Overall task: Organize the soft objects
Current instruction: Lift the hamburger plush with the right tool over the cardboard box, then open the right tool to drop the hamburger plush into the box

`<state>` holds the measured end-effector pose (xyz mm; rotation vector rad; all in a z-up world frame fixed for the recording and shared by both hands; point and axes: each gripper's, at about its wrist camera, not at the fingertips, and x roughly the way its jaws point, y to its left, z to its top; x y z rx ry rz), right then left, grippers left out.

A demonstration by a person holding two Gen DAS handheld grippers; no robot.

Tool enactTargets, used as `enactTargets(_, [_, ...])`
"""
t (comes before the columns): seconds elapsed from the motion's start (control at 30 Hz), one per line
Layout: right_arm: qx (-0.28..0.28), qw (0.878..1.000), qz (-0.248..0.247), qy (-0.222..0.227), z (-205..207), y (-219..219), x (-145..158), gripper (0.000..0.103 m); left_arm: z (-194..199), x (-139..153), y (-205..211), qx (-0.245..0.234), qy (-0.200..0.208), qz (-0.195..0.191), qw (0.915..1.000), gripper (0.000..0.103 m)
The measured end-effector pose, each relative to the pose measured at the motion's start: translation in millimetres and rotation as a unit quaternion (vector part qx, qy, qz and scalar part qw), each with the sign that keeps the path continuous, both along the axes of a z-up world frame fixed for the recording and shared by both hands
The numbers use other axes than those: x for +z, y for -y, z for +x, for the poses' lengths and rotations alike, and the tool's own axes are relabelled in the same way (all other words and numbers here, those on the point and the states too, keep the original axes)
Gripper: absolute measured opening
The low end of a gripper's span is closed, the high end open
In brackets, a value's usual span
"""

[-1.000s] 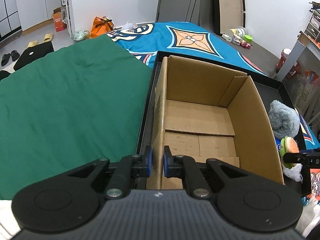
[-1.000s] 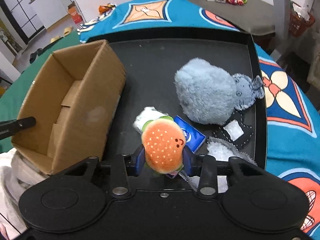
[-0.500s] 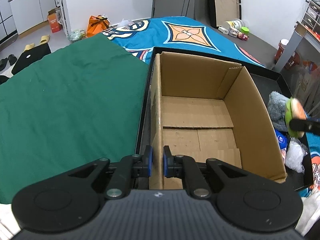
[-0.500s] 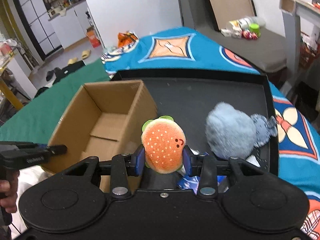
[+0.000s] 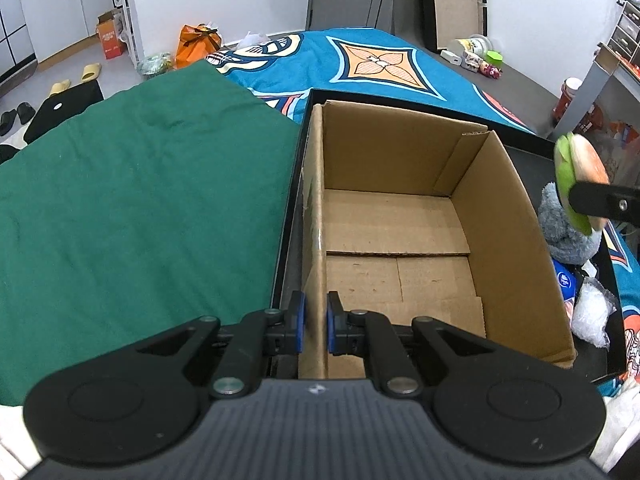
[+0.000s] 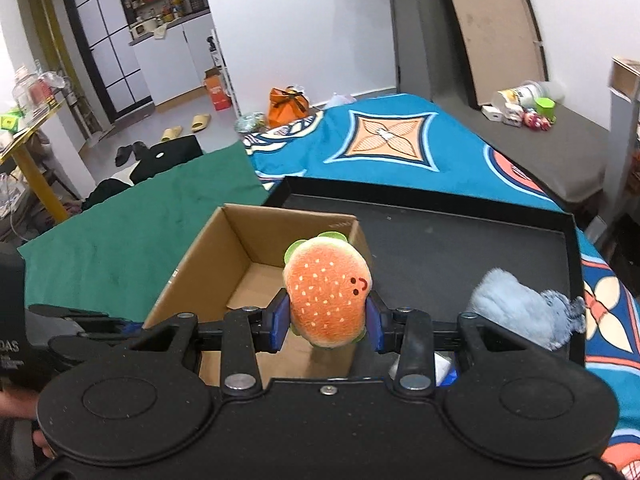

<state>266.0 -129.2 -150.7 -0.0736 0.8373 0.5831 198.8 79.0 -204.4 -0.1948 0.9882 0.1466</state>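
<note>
My right gripper [image 6: 326, 320] is shut on a plush hamburger [image 6: 326, 292], orange with a green rim, held in the air above the right wall of an open cardboard box [image 6: 240, 264]. The left wrist view shows the same hamburger [image 5: 580, 176] hanging at the right, above and beyond the box [image 5: 400, 232]. My left gripper [image 5: 315, 322] is shut on the box's left wall near its front corner. The box is empty inside. A fluffy grey plush [image 6: 520, 312] lies on the black tray [image 6: 460, 232] to the right of the box; the same grey plush [image 5: 564, 232] shows at the left wrist view's right edge.
A green cloth [image 5: 140, 200] covers the surface left of the tray. A blue patterned blanket [image 6: 392, 148] lies behind it. A blue packet [image 5: 564, 280] and a clear plastic bag [image 5: 592, 312] lie on the tray by the box. A person's hand [image 6: 16, 412] holds the left gripper.
My right gripper has lifted the hamburger off the tray and carried it up and leftward over the box's right wall. The left gripper kept its hold on the box wall.
</note>
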Motion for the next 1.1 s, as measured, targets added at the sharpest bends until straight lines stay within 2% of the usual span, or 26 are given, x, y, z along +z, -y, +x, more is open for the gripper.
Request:
enactTargets(0.4, [0.03, 1.0, -0.001, 0.0, 3.2, -50.1, 1.7, 0.039, 0.7, -2.8, -5.4, 0.003, -0.002, -0.014, 0.9999, 0.01])
enactTargets(0.73, [0.067, 0.997, -0.024, 0.029, 4.6, -82.6, 15.9, 0.041, -1.7, -4.7, -10.7, 0.006, 0.004, -0.027, 0.9996, 0.01])
enactTargets(0.83, [0.068, 0.997, -0.019, 0.041, 4.5, -89.0, 21.7, 0.052, -2.5, -5.3, -11.1, 0.007, 0.005, -0.028, 0.9996, 0.01])
enactTargets(0.9, [0.062, 0.997, -0.011, 0.042, 5.2, -90.7, 23.6, 0.083, -2.3, -5.7, -11.0, 0.007, 0.005, -0.028, 0.9996, 0.01])
enactTargets(0.93, [0.059, 0.997, -0.007, 0.045, 4.9, -90.1, 24.6, 0.088, -2.0, -5.7, -10.7, 0.008, 0.005, -0.028, 0.9996, 0.011])
enactTargets(1.1, [0.041, 0.998, -0.012, 0.035, 8.4, -79.6, 21.9, 0.09, -4.1, -1.7, -10.3, 0.011, 0.008, -0.034, 0.9993, 0.012])
